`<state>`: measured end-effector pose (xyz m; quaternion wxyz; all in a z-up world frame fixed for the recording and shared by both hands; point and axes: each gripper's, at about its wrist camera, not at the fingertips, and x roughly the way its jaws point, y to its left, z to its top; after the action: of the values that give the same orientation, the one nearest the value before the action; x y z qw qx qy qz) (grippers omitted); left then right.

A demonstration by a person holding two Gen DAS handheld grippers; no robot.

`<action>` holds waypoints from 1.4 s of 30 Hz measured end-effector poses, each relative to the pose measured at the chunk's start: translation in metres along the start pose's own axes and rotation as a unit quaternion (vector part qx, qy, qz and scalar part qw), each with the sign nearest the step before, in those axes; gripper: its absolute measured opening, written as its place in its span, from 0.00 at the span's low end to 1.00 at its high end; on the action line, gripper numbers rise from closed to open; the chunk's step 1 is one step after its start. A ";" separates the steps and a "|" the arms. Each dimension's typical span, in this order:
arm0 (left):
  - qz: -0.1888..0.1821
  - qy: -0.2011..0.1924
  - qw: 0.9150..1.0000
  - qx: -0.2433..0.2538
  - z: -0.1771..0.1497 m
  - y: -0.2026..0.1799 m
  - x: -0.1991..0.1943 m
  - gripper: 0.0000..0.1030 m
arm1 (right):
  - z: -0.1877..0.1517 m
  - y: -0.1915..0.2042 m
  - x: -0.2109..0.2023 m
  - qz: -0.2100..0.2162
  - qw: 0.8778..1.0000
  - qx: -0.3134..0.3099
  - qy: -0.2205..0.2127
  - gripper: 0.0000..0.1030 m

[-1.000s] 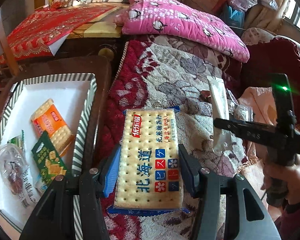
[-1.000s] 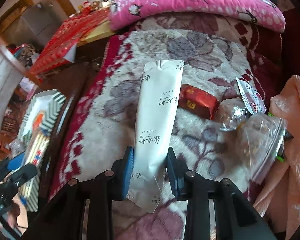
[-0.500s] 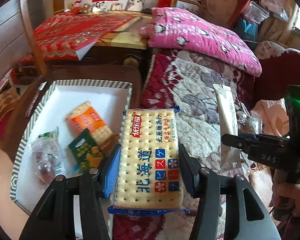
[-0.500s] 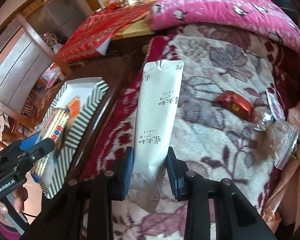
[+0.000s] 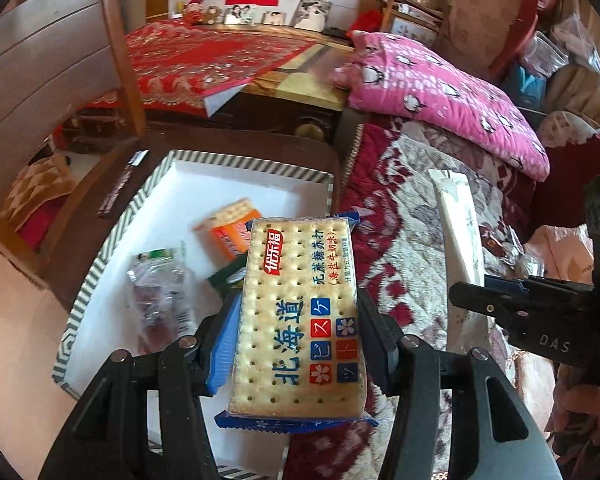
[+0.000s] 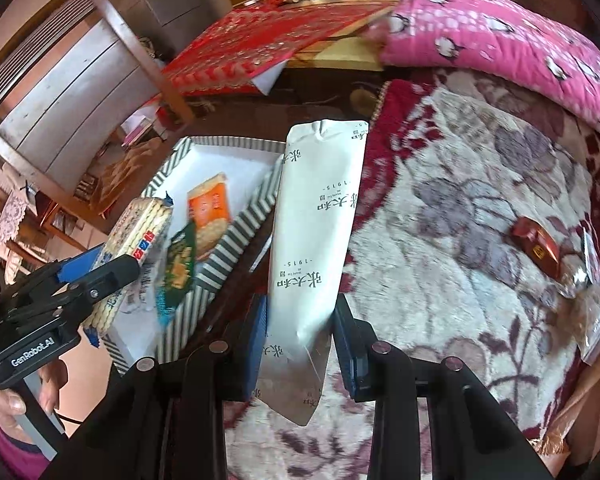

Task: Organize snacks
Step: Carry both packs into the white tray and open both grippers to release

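Striped tray (image 5: 100,280) lies below-left of the left hand-held gripper (image 5: 296,332) pinching the cracker pack (image 5: 300,312); right hand-held gripper (image 6: 300,336), probably farther, pinches the white sachet (image 6: 320,216) lengthwise.

Left tongs (image 5: 298,332) clamped, right tongs (image 6: 300,340) clamped, both angled down.

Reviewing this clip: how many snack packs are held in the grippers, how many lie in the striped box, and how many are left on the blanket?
Held in grippers: 2, the cracker pack and the white pouch
In the striped box: 3, the orange pack, green pack and clear bag
On the blanket: at least 3, the red pack and clear wrappers in a hard-to-separate cluster
Total: at least 8
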<state>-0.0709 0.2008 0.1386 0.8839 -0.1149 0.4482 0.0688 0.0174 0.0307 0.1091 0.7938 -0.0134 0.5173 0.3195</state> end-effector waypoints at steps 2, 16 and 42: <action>0.005 -0.002 1.000 -0.008 -0.001 0.008 -0.002 0.52 | 0.001 0.007 0.001 0.004 1.000 -0.005 0.002 0.33; 0.048 -0.003 0.996 -0.076 -0.007 0.079 -0.013 0.52 | 0.015 0.059 0.026 0.034 0.998 -0.051 0.028 0.33; 0.079 0.023 0.989 -0.120 -0.025 0.127 0.004 0.52 | 0.028 0.119 0.113 0.054 0.989 -0.085 0.110 0.33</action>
<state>-0.1168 0.3171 0.1029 0.8446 -0.1862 0.4649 0.1892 0.0076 0.1913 0.0651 0.7095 -0.0877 0.5726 0.4014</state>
